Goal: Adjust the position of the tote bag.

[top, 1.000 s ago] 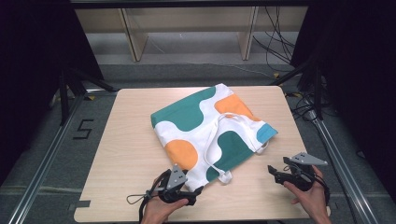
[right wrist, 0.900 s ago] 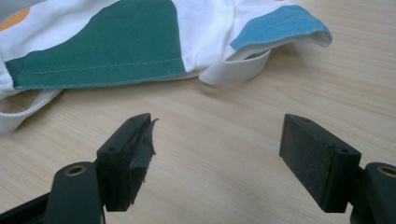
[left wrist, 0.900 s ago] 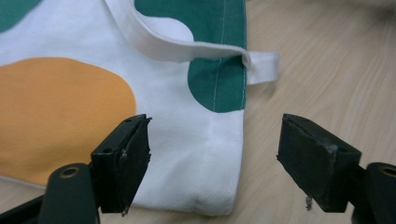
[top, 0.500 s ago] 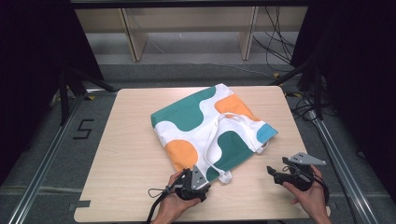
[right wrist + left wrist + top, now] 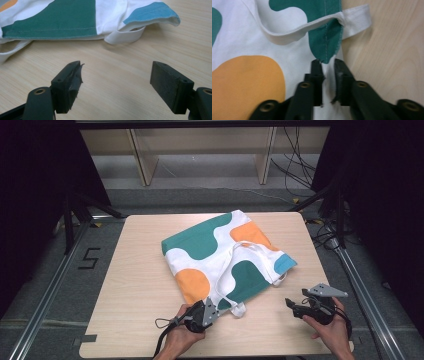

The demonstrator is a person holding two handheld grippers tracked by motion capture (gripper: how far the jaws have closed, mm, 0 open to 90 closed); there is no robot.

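A folded cloth tote bag (image 5: 225,255), white with green, orange and blue blobs, lies in the middle of the wooden table (image 5: 135,290). Its white handles (image 5: 235,270) lie looped on top and off the near edge. My left gripper (image 5: 212,306) is at the bag's near edge. In the left gripper view (image 5: 327,63) its jaws are pinched on the white cloth just below a green patch (image 5: 325,37). My right gripper (image 5: 290,304) hovers over bare wood at the near right, apart from the bag. Its jaws (image 5: 117,72) stand wide open, and the bag's blue corner (image 5: 152,13) lies ahead.
Black frame rails (image 5: 50,285) run along both sides of the table, with dark floor and cables (image 5: 300,170) beyond. Wooden shelf legs (image 5: 142,162) stand behind the far edge. A number 5 mark (image 5: 89,258) sits on the floor at left.
My left gripper has moved right and forward to the bag's near edge and closed on the cloth. The right gripper has stayed in place, open.
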